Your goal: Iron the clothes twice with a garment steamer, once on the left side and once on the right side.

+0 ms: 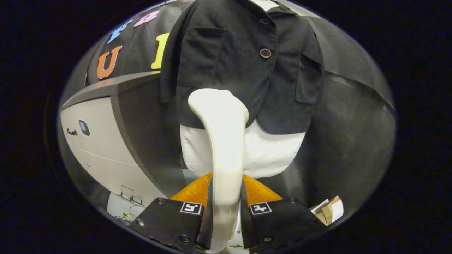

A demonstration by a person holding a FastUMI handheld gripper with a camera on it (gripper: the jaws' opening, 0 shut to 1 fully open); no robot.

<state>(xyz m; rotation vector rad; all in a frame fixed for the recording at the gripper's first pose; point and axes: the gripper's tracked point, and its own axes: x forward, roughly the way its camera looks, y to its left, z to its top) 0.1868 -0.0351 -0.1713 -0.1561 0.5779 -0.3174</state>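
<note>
The tongs (226,197) are closed on the steamer (220,141), one finger pressed to each side of its cream handle, which runs straight up from between them. The handle rises ahead of the fingers and curves at its top into a broad rounded head. That head lies against, or just in front of, the lower hem of the shirt (243,67); contact cannot be confirmed. The tongs point level and forward at the garment, fingers side by side with no evident tilt. The shirt is dark, with a buttoned front; one button (265,53) sits beyond the steamer head and a little to the right of the fingers' line. A chest pocket lies to each side of the button line. The shirt hangs over a white form (268,155), whose lower part shows beyond the fingers on both sides of the handle. The steamer head sits left of the button line, over the left-hand panel as seen from the tongs. A small carton (330,211) lies just right of the right finger.
</note>
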